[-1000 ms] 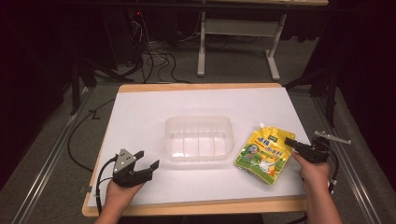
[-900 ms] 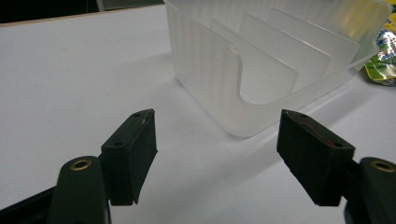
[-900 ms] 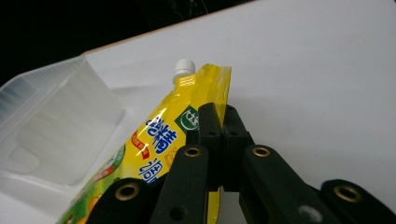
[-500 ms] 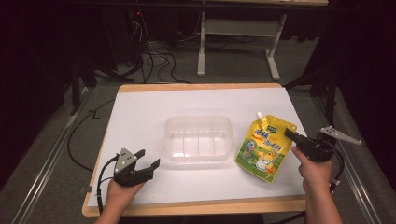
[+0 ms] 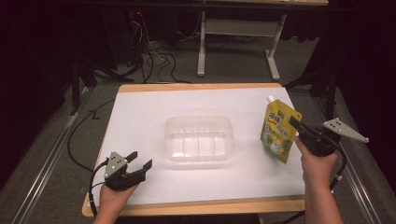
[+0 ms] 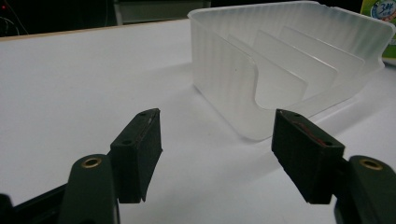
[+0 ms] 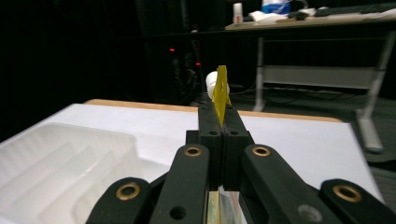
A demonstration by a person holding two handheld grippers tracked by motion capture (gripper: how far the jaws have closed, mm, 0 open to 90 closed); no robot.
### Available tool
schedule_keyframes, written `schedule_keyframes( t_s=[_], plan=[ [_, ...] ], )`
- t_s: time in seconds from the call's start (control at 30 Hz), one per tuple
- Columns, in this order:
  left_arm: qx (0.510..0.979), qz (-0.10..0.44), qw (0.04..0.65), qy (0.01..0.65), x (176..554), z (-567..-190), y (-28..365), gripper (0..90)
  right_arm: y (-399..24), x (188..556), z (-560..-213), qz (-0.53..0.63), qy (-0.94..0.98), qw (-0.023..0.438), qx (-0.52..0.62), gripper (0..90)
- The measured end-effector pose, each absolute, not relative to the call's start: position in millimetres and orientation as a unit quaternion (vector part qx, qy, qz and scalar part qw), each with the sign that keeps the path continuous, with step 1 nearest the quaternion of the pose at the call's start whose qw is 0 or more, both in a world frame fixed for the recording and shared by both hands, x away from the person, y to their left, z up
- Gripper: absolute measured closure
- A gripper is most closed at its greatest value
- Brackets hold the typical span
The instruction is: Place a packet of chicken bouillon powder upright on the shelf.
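Observation:
A yellow-green spouted pouch [image 5: 278, 133] hangs upright above the right side of the white table, its white cap on top. My right gripper [image 5: 295, 125] is shut on the pouch's right edge; the right gripper view shows that thin edge [image 7: 221, 91] clamped between the shut jaws [image 7: 219, 128]. A clear ribbed plastic container [image 5: 198, 119] with inner dividers stands mid-table. My left gripper [image 5: 141, 159] rests near the front left, open; its jaws have just been closing a little with nothing between them. The left gripper view has the open jaws [image 6: 217, 154] facing the container [image 6: 233, 79].
The white table top [image 5: 149, 107] has a wooden rim [image 5: 196, 87]. Behind the table, cables [image 5: 154, 60] lie on the floor next to a white desk frame [image 5: 201, 51]. A metal rail [image 5: 46, 163] runs along the left side.
The right hand has risen and lifted the pouch from lying flat on the table to hanging upright. The left hand has stayed in place.

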State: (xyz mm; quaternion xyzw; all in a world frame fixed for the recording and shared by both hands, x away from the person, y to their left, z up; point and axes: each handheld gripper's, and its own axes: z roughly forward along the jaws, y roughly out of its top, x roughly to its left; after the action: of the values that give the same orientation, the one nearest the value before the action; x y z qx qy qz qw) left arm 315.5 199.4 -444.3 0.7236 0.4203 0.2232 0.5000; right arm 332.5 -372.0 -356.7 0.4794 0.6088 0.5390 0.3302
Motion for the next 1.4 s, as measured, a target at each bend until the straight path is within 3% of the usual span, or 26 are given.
schedule_keyframes(
  t_s=[0.5, 0.7, 0.8, 0.87, 0.93, 1.0, 1.1, 1.23, 1.4],
  plan=[
    [0.718, 0.219, 0.518, 0.411, 331.5, -437.5, 187.5, 40.9, -370.8, 294.8, -371.2, 0.517, 0.623, 0.354, 0.468, 89.8],
    [0.713, 0.212, 0.529, 0.408, 340.7, -436.2, 181.4, 39.8, -368.9, 284.0, -377.7, 0.506, 0.631, 0.349, 0.474, 85.8],
    [0.715, 0.219, 0.524, 0.408, 341.2, -436.2, 177.5, 41.3, -366.2, 284.3, -380.8, 0.500, 0.636, 0.346, 0.475, 77.1],
    [0.712, 0.223, 0.519, 0.417, 343.7, -437.1, 176.8, 48.0, -363.0, 286.6, -384.5, 0.497, 0.639, 0.336, 0.481, 68.7],
    [0.710, 0.225, 0.505, 0.436, 350.1, -439.3, 176.7, 66.1, -359.9, 292.2, -390.4, 0.493, 0.644, 0.322, 0.489, 58.2],
    [0.707, 0.224, 0.488, 0.459, 360.5, -443.7, 175.2, 78.0, -356.7, 298.3, -397.4, 0.481, 0.648, 0.316, 0.500, 54.9],
    [0.720, 0.240, 0.446, 0.474, 379.5, -453.1, 163.9, 88.3, -355.5, 305.8, -405.2, 0.471, 0.649, 0.308, 0.512, 53.3],
    [0.736, 0.247, 0.404, 0.483, 402.2, -465.4, 143.9, 90.0, -360.0, 309.4, -410.9, 0.466, 0.642, 0.303, 0.527, 57.8],
    [0.742, 0.243, 0.411, 0.470, 411.0, -467.1, 123.3, 90.0, -367.0, 305.3, -413.2, 0.467, 0.632, 0.305, 0.538, 73.5]
  ],
)
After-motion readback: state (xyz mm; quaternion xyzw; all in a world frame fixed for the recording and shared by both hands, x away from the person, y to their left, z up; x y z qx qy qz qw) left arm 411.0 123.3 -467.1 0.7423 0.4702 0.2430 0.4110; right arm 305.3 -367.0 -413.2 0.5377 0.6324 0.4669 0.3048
